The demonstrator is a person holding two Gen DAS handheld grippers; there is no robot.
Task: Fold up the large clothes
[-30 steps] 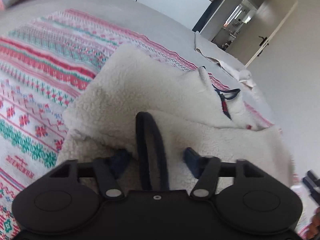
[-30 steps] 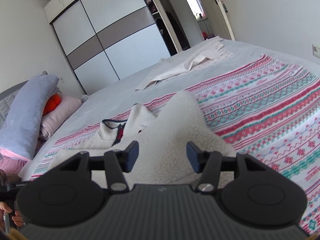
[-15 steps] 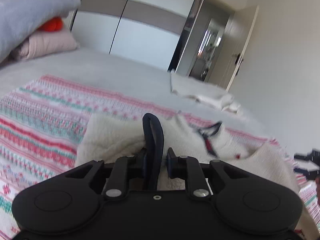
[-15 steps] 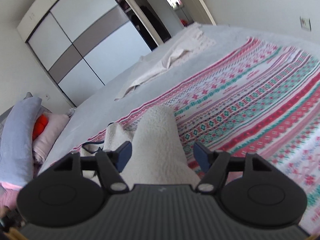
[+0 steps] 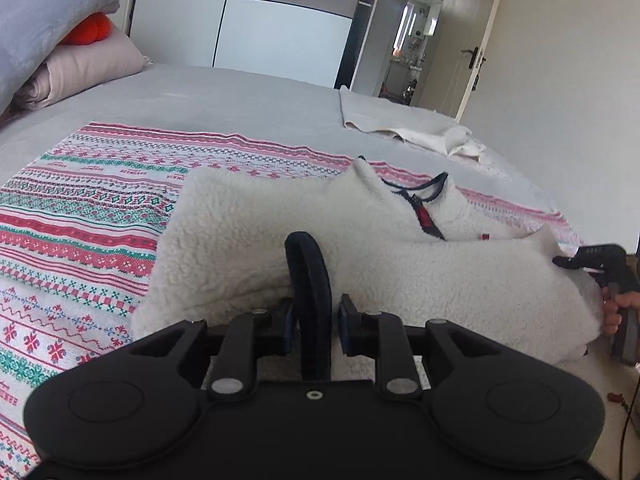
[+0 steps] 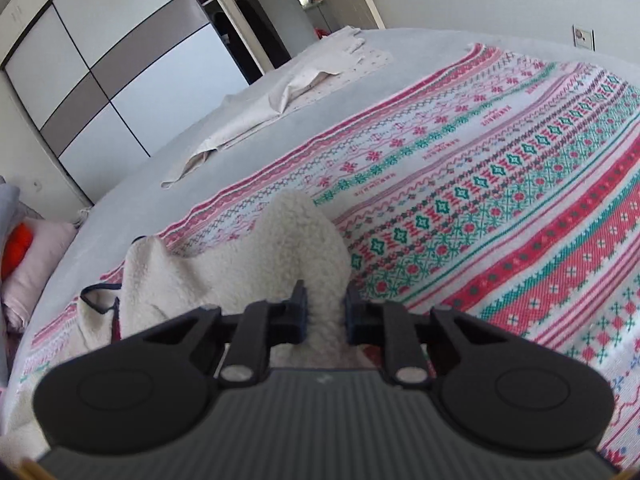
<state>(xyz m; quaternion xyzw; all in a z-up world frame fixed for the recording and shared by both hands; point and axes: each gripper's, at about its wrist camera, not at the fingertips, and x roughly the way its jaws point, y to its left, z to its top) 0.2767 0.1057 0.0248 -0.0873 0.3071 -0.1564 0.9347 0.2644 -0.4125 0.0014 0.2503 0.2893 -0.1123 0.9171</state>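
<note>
Nearest in the left wrist view, we see the left gripper (image 5: 313, 316) with its jaws drawn in tight on the dark navy cuff band (image 5: 310, 280) of the white fleece jacket (image 5: 248, 232); the band arches up between the fingers. In the right wrist view, the right gripper (image 6: 325, 312) is pinched onto a fold of the same fleece jacket (image 6: 288, 248), the pile bulging between the two pads.

We note the jacket lies bunched on the patterned blanket (image 5: 80, 208), near its close edge, with one thick fold running across toward the right gripper (image 5: 600, 264), which shows at the right margin of the left view together with part of the person's hand (image 5: 618, 308). Beyond that fold we see the jacket's navy-trimmed collar (image 5: 420, 188) and a red zipper pull (image 5: 426, 220).

Further out, the blanket's red, green and white bands give way to a plain grey bedsheet (image 5: 240, 92). A cream cloth (image 5: 400, 124) lies crumpled on the sheet, well apart from the jacket. At far left, pillows (image 5: 60, 40) are stacked; behind them stands a wardrobe (image 5: 260, 20) with sliding panels, and an open door (image 5: 476, 64) at far right.
</note>
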